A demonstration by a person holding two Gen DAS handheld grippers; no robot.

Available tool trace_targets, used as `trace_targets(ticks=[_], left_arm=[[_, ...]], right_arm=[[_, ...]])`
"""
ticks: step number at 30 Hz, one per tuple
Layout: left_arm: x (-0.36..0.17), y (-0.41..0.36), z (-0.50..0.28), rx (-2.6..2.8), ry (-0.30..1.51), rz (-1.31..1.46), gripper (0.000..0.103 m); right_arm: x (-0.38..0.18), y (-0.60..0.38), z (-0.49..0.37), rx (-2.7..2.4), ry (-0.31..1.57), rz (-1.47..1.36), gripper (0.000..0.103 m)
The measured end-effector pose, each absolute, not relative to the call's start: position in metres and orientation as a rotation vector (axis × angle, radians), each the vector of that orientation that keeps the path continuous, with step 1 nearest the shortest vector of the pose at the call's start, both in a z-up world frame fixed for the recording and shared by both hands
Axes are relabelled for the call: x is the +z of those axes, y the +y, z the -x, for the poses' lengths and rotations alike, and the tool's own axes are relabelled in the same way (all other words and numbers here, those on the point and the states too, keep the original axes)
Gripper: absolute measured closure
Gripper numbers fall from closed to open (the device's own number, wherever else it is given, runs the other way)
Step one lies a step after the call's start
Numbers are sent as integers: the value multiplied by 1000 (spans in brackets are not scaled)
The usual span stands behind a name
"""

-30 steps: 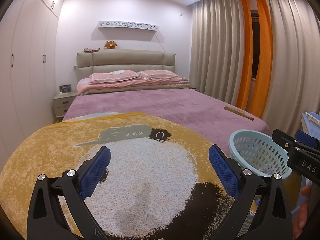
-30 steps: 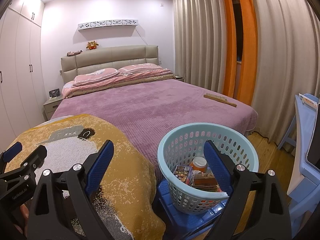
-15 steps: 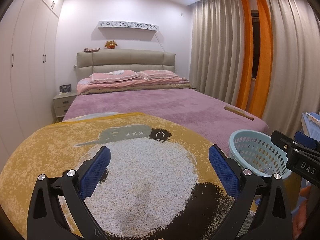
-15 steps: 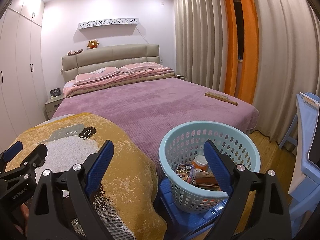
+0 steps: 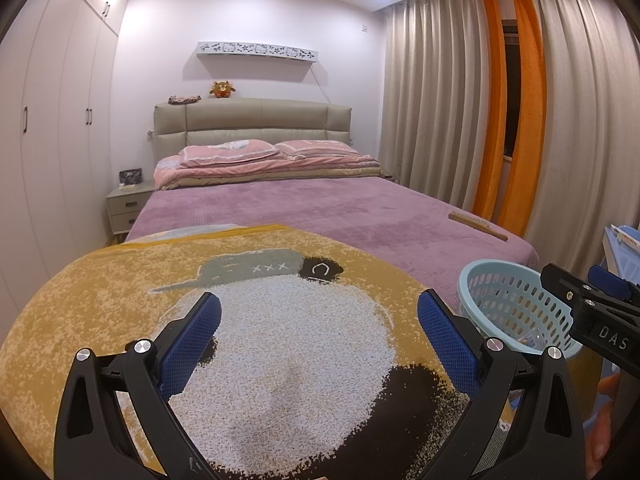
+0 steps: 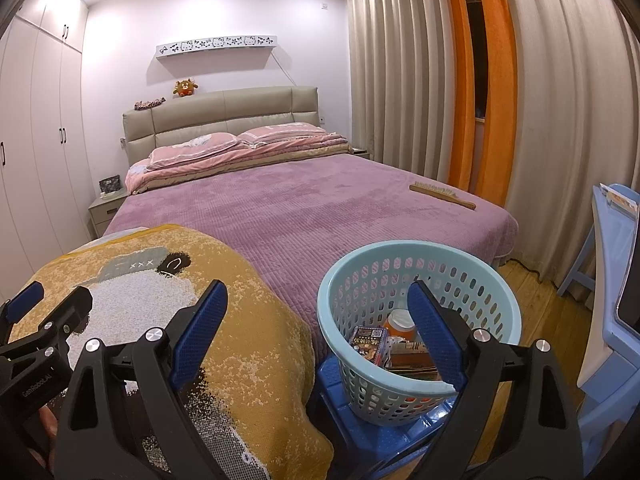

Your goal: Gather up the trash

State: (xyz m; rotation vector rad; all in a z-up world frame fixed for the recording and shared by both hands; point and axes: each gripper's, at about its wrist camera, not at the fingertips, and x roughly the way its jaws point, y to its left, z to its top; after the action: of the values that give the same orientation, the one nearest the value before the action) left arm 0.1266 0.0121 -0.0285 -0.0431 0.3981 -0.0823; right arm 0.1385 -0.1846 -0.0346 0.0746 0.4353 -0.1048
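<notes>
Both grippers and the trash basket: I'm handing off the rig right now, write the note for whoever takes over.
Left gripper: open, empty, held over the yellow panda blanket at the foot of the bed.
Right gripper: open, empty, its right finger in front of the light blue basket.
The basket stands on a blue stool beside the bed and already holds an orange-lidded jar, a printed box and other packaging.
Left on the purple bedspread: only a wooden brush near the curtain side; probably not trash. No other loose trash is in view, so check elsewhere.
</notes>
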Motion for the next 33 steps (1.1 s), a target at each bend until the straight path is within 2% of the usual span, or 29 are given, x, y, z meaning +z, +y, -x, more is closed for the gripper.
trace_targets(ticks=[20,25,33], left_arm=[[-14,15,-117,-54,416,39,8],[1,39,-105,-52,440,120,8],[4,80,-93,99,468,104,8]], right_arm=[[-29,-175,-132,-109,441,-70,16],[-25,-161,-131,-87,447,-56,16],[-22,-135,-133,-41,462,-32,16]])
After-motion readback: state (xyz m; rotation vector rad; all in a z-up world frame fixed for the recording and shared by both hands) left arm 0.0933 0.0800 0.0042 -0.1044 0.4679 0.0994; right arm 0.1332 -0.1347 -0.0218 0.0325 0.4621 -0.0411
